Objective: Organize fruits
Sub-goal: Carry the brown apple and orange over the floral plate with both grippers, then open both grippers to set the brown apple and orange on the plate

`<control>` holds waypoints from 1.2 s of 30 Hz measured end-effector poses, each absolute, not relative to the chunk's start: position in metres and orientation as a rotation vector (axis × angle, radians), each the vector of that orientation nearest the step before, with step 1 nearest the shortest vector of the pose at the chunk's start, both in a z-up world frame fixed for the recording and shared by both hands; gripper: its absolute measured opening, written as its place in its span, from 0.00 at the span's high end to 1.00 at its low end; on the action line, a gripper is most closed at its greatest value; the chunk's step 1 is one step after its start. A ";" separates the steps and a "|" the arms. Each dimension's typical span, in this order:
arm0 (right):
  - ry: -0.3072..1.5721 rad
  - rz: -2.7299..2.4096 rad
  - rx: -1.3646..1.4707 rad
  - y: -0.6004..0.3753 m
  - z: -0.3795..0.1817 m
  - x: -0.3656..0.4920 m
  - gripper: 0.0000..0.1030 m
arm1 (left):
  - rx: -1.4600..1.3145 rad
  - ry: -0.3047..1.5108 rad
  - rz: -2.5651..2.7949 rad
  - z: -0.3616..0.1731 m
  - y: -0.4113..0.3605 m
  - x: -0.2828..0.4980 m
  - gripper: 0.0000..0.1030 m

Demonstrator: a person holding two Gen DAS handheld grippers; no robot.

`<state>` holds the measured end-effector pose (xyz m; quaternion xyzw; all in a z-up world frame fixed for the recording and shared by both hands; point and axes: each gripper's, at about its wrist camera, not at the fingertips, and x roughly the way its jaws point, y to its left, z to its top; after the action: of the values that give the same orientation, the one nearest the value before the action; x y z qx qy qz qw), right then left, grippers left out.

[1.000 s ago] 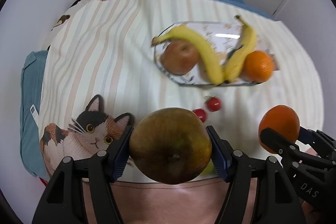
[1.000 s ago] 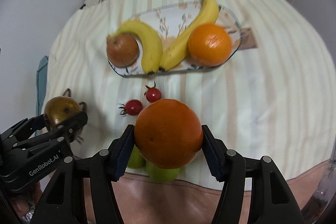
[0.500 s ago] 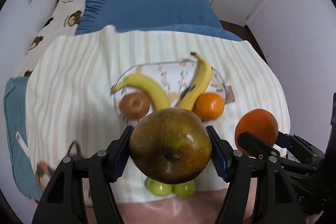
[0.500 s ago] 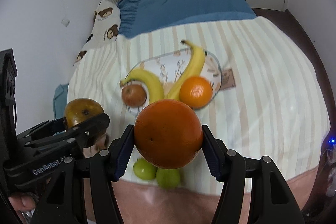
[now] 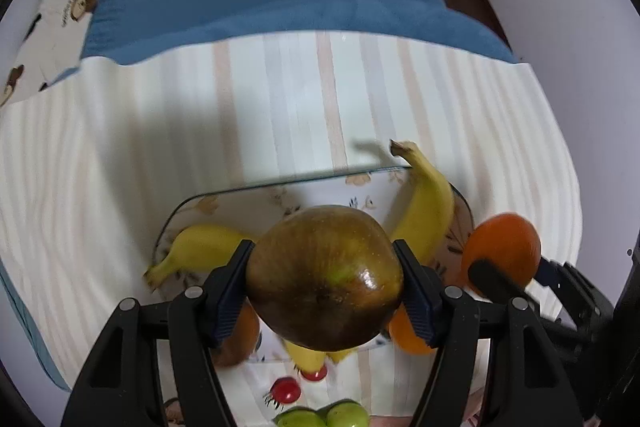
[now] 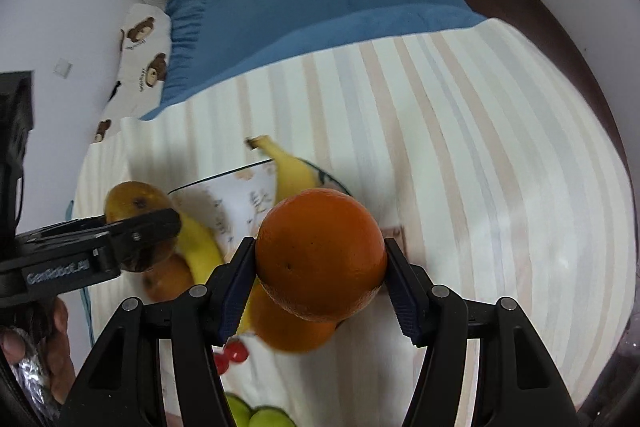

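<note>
Both fruits now hang over the oval glass tray: left hand-held gripper clamps a glossy apple, right hand-held gripper a dimpled orange.

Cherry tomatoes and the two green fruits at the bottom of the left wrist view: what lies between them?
Nothing: only bare striped cloth separates the cherry tomatoes from the green fruits, as the left wrist view shows.

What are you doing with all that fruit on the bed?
A person is sorting fruit with two hand-held grippers. The left gripper is clamped on a brownish-green apple, and the right gripper on a round orange. Both hang above the oval flowered glass tray, which already holds two yellow bananas, another apple and another orange. Small red tomatoes and green fruits lie on the striped cloth.
</note>
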<state>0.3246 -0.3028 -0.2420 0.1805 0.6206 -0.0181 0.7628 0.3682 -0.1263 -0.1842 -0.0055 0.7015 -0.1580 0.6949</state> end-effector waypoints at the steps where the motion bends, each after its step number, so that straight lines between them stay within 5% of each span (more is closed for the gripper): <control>1: 1.363 -0.037 0.396 -0.302 -0.249 0.329 0.38 | -0.007 1.581 -0.351 -0.191 -0.129 0.372 0.36; 14: 1.448 -0.036 0.373 -0.295 -0.282 0.342 0.36 | 0.024 1.694 -0.325 -0.240 -0.139 0.375 0.36; 25: 1.460 -0.043 0.401 -0.300 -0.288 0.347 0.34 | 0.022 1.684 -0.317 -0.226 -0.151 0.386 0.32; 36: 1.430 -0.053 0.372 -0.302 -0.269 0.335 0.10 | 0.028 1.568 -0.269 -0.184 -0.135 0.366 0.13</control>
<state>0.3346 -0.3025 -0.2690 0.1697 0.6515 -0.0244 0.7390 0.3661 -0.1354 -0.1841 0.0128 0.7038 -0.1209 0.6999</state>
